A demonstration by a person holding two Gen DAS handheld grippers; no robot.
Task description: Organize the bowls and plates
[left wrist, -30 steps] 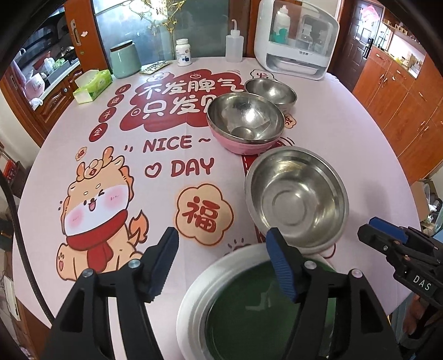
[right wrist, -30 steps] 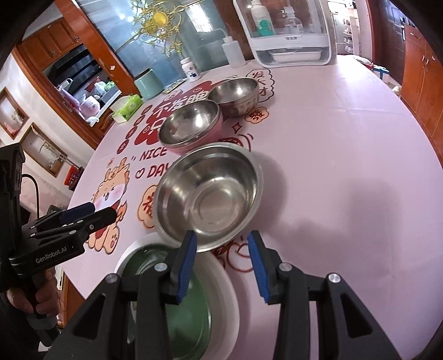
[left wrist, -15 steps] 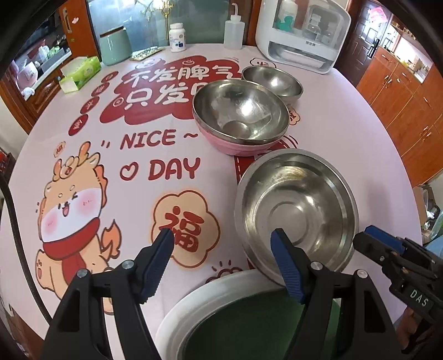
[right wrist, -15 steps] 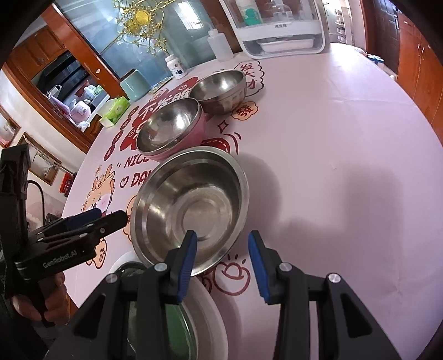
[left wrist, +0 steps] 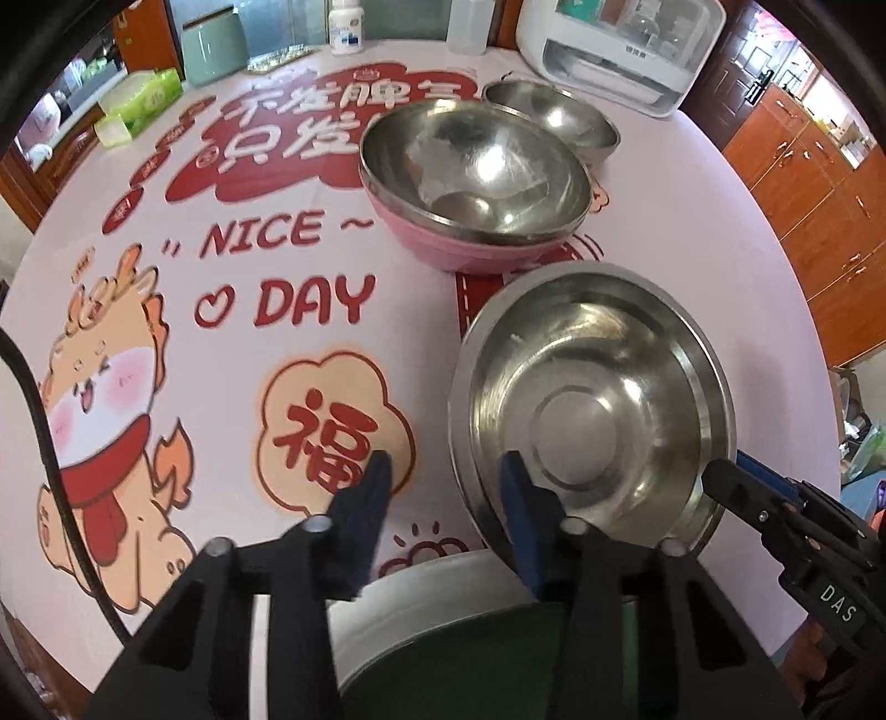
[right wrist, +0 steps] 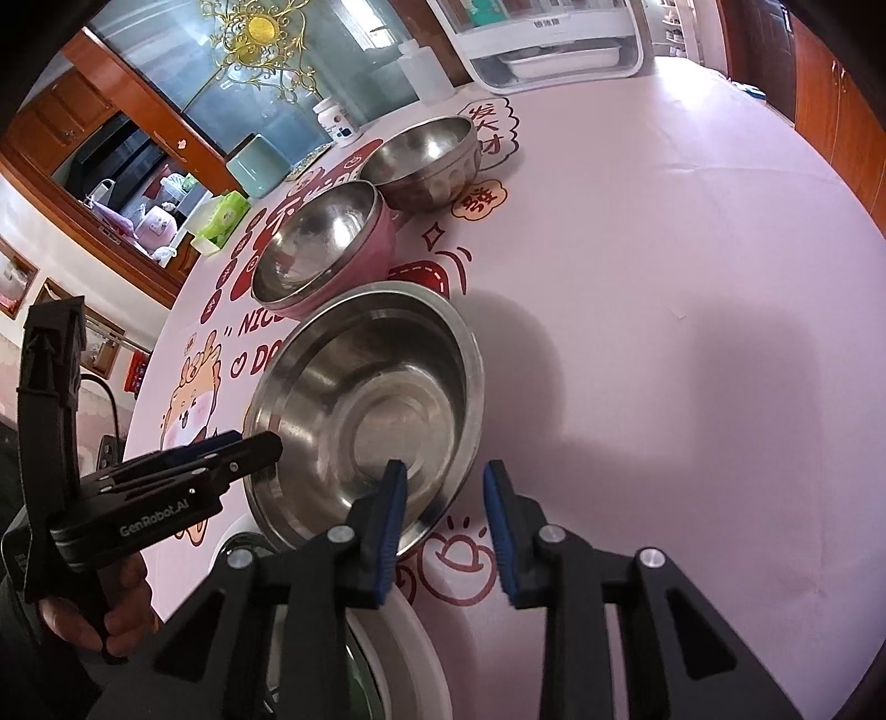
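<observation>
A wide steel bowl (left wrist: 598,410) (right wrist: 371,410) sits near the table's front edge. My left gripper (left wrist: 446,487) is open, its jaws straddling the bowl's near-left rim. My right gripper (right wrist: 446,498) is open, its jaws straddling the bowl's near-right rim. Behind it stand a pink bowl with a steel inside (left wrist: 476,183) (right wrist: 326,243) and a smaller steel bowl (left wrist: 554,113) (right wrist: 426,155). A white plate with a green centre (left wrist: 443,609) (right wrist: 410,642) lies under both grippers at the front edge.
The round table has a pink printed cloth (left wrist: 221,343) (right wrist: 664,332). At its far edge stand a white dish cabinet (left wrist: 626,50), a squeeze bottle (right wrist: 423,66), a pill bottle (left wrist: 346,25), a green canister (left wrist: 213,50) and a tissue box (left wrist: 138,105).
Both grippers moved forward to the wide steel bowl's near rim. The left jaws narrowed around the rim. The bowl looks slightly tilted.
</observation>
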